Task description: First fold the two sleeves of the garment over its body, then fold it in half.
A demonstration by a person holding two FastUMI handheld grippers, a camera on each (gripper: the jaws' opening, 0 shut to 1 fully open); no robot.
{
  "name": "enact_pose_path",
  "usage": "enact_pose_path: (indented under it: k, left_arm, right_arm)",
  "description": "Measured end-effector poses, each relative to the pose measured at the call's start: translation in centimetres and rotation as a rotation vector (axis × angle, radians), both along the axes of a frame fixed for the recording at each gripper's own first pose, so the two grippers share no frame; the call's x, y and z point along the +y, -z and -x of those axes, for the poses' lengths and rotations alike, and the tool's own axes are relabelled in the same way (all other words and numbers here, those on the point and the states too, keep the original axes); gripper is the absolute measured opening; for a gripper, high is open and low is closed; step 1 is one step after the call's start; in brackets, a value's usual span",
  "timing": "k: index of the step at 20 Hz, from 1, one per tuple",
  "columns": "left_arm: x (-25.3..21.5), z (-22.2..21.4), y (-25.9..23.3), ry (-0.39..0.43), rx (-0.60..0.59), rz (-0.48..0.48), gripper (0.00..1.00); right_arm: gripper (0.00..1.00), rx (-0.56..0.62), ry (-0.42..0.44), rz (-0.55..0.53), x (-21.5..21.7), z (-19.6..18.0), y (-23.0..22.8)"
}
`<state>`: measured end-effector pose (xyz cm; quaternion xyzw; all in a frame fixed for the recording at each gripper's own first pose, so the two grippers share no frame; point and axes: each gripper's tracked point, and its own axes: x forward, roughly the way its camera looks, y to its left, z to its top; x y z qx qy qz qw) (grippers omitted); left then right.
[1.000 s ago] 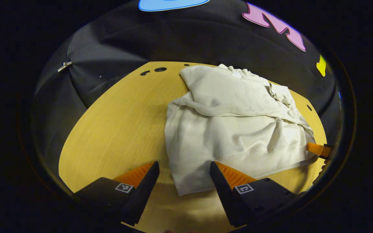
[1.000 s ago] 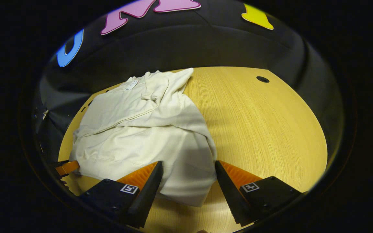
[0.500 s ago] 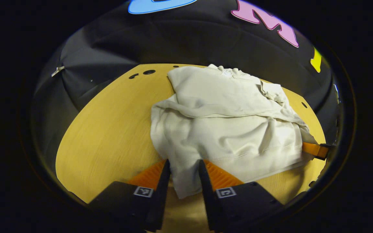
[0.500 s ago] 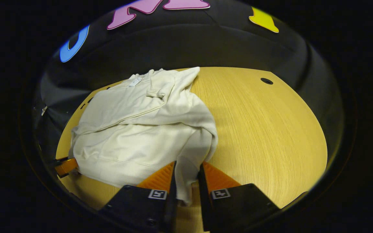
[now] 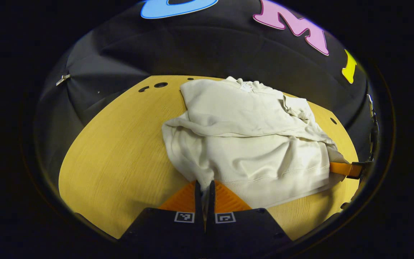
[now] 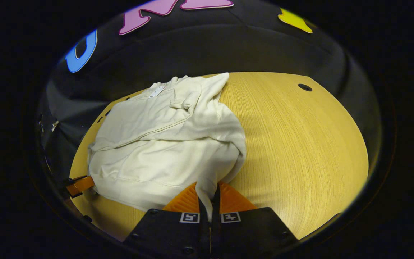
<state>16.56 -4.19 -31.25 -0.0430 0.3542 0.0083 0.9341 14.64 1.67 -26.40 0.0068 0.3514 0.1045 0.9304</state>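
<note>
A cream sweatshirt (image 5: 250,144) lies on the wooden table (image 5: 113,158) with both sleeves folded across its chest; its collar is at the far side. My left gripper (image 5: 203,187) is shut on the hem's near left corner. In the right gripper view the same sweatshirt (image 6: 164,144) spreads to the left, and my right gripper (image 6: 208,190) is shut on the hem's right corner, with cloth pinched between the fingers. The right gripper's fingertips (image 5: 343,168) show at the hem's far end in the left gripper view. The left gripper's fingertips (image 6: 79,184) show at the left in the right gripper view.
Bare table (image 6: 300,144) stretches to the right of the garment in the right gripper view. Small round holes (image 5: 160,85) pierce the tabletop near its far edge. Black cloth walls surround the table closely.
Both grippers went from open to shut, each pinching a bottom corner of the sweatshirt. The hem corners bunched slightly toward the fingers.
</note>
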Motion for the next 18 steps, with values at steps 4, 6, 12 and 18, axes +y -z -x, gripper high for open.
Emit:
enact_pose_path:
  k: [4,6,12,18]
  left_arm:
    - [-0.1,-0.9,-2.7,-0.035,-0.054,0.059,0.06]
    - [-0.1,-1.9,-4.3,-0.045,-0.087,0.082,0.06]
    - [-0.7,-7.2,-9.7,-0.027,-0.228,0.118,0.06]
    - [0.4,-13.8,-13.2,-0.06,-0.33,0.146,0.06]
  right_arm:
    - [0.06,-0.037,-0.004,-0.029,1.1,-0.9,-2.2]
    - [0.06,-0.069,0.001,-0.061,2.0,-1.9,-3.7]
    - [0.06,-0.169,-0.018,-0.095,5.2,-7.0,-8.0]
    - [0.06,-0.291,0.014,-0.125,6.7,-13.9,-12.9]
